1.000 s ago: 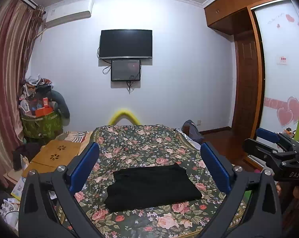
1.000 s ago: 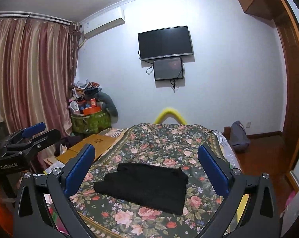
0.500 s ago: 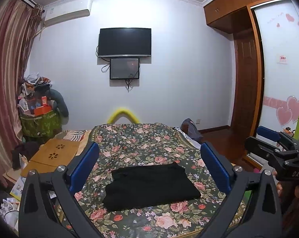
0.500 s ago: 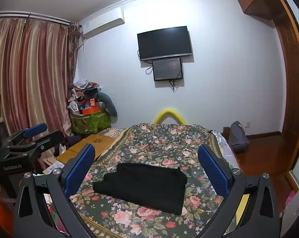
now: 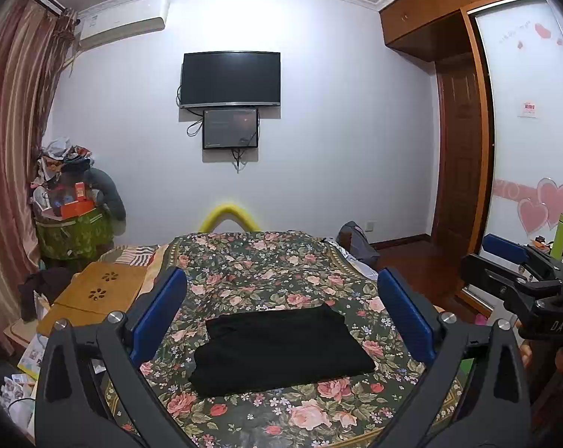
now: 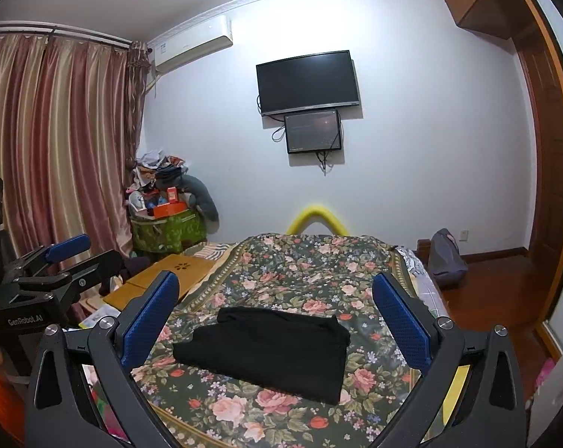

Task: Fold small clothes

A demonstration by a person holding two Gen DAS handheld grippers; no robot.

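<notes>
A black garment [image 5: 281, 349] lies folded into a flat rectangle on the floral bedspread [image 5: 259, 261]. It also shows in the right wrist view [image 6: 270, 347] on the same spread [image 6: 303, 261]. My left gripper [image 5: 281, 310] is open and empty, held back above the near edge of the bed. My right gripper [image 6: 274, 313] is open and empty too, at about the same height. Each gripper shows at the side of the other's view: the right one [image 5: 513, 265] and the left one [image 6: 68, 254].
A wooden lap desk [image 5: 98, 293] lies left of the bed. A cluttered green basket [image 5: 72, 231] stands by the curtain. A yellow foam arch [image 5: 229, 216] is at the bed's far end. A grey bag [image 6: 445, 257] and a wardrobe [image 5: 464, 171] are on the right.
Both grippers have risen and tilted up slightly, so the bed and garment sit a little lower in view. The garment has not moved.
</notes>
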